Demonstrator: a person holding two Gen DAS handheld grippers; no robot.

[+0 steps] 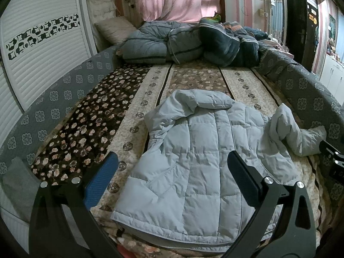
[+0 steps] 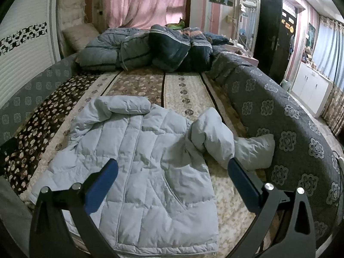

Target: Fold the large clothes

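Note:
A pale grey-blue quilted puffer jacket (image 1: pixel 193 161) lies front up on the floral bed cover, hood (image 1: pixel 204 99) toward the far end, hem near me. Its right sleeve (image 1: pixel 296 133) is crumpled out to the right against the grey bed edge. The left sleeve is hidden. It also shows in the right wrist view (image 2: pixel 137 167), with the sleeve (image 2: pixel 225 142) bunched at the right. My left gripper (image 1: pixel 172 161) is open and empty, hovering over the jacket's lower body. My right gripper (image 2: pixel 172 167) is open and empty above the jacket's lower right side.
A pile of dark and grey duvets (image 1: pixel 189 40) fills the bed's far end. A grey patterned padded edge (image 2: pixel 290 129) runs along the right side and another along the left (image 1: pixel 53 107). A white slatted wardrobe (image 1: pixel 32 53) stands on the left.

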